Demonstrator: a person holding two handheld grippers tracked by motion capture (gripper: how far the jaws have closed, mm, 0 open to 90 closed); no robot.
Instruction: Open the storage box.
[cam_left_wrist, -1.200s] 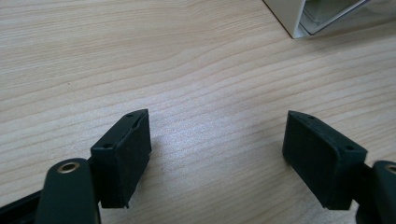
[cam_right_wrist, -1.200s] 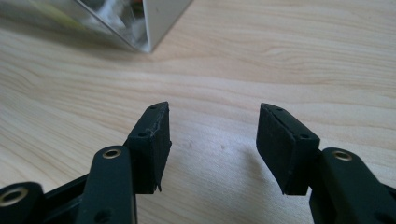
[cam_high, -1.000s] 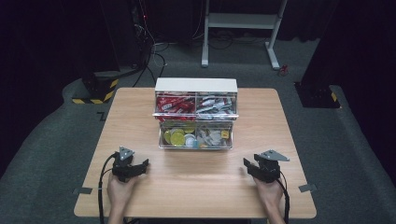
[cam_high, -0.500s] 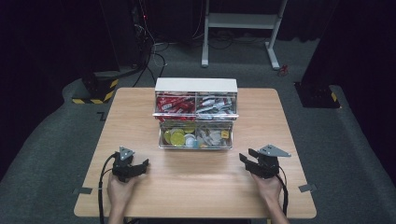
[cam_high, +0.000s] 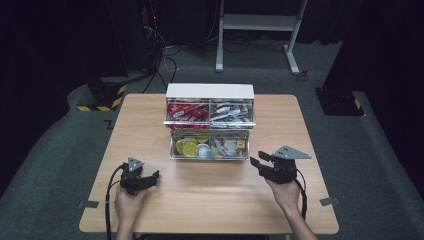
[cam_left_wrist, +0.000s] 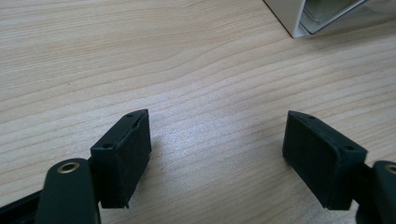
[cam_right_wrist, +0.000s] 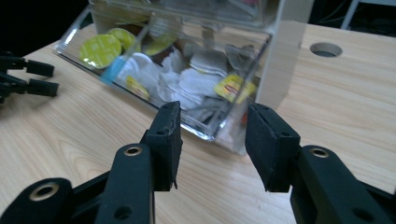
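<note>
Raised since before, right claw narrows, empty, near drawer.

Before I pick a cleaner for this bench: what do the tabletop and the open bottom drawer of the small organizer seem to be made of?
The tabletop looks like pale wood or a wood-look laminate, matte, with grain lines running across it; which of the two I cannot tell. The bottom drawer looks like clear, glossy hard plastic: its contents show through the walls and the edges catch highlights.
</note>
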